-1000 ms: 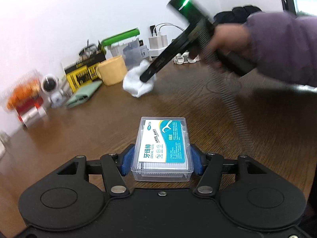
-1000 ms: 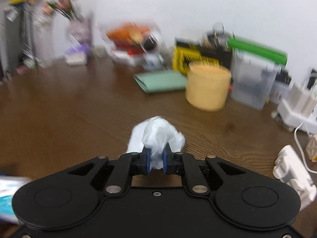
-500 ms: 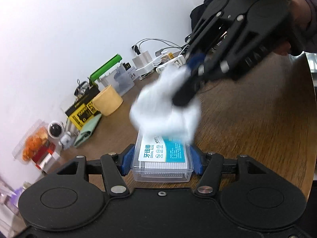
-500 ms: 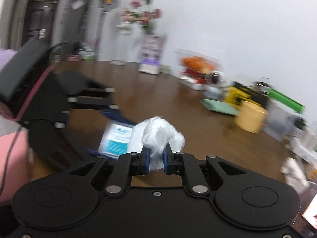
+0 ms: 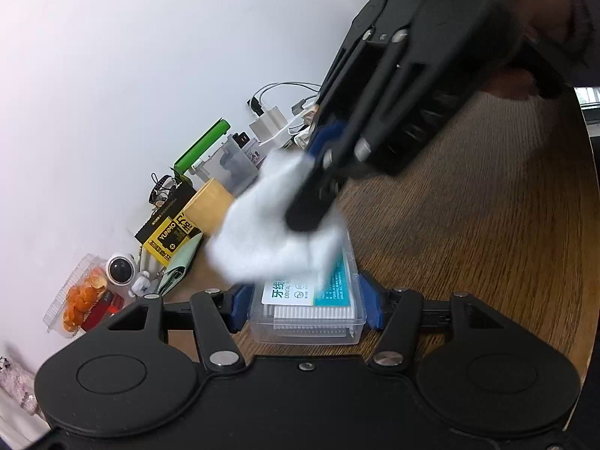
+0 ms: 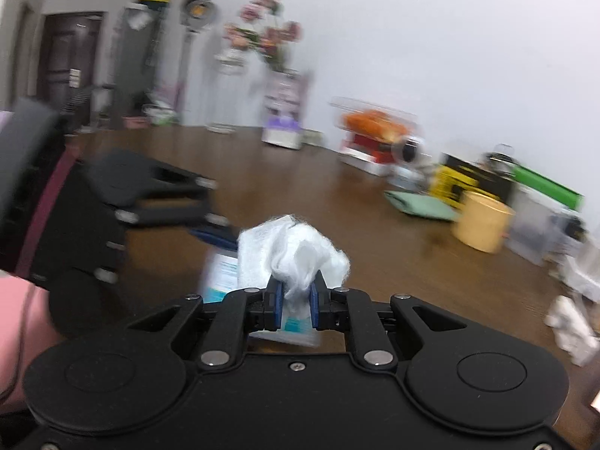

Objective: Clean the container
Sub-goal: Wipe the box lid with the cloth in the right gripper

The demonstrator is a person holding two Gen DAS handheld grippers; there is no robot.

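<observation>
My left gripper (image 5: pixel 305 309) is shut on a clear plastic dental floss container (image 5: pixel 311 313) with a blue and white label, held above the brown table (image 5: pixel 468 225). My right gripper (image 6: pixel 294 302) is shut on a crumpled white cloth (image 6: pixel 296 255). In the left wrist view the right gripper (image 5: pixel 318 187) presses the cloth (image 5: pixel 270 240) onto the far part of the container's lid. In the right wrist view the container (image 6: pixel 225 273) shows just under the cloth, and the left gripper (image 6: pixel 131 202) is at the left.
Along the wall stand a yellow cup (image 5: pixel 208 206), a yellow and black box (image 5: pixel 168 234), a clear box with a green lid (image 5: pixel 221 157), a green wallet (image 5: pixel 180 268), a small white robot toy (image 5: pixel 122 272), a fruit pack (image 5: pixel 80 300) and chargers (image 5: pixel 270 123). Flower vases (image 6: pixel 279 86) stand far left.
My right gripper has carried the cloth from the table over to the container and now rubs it on the lid, a little further down than half a second ago. The left gripper has tilted.
</observation>
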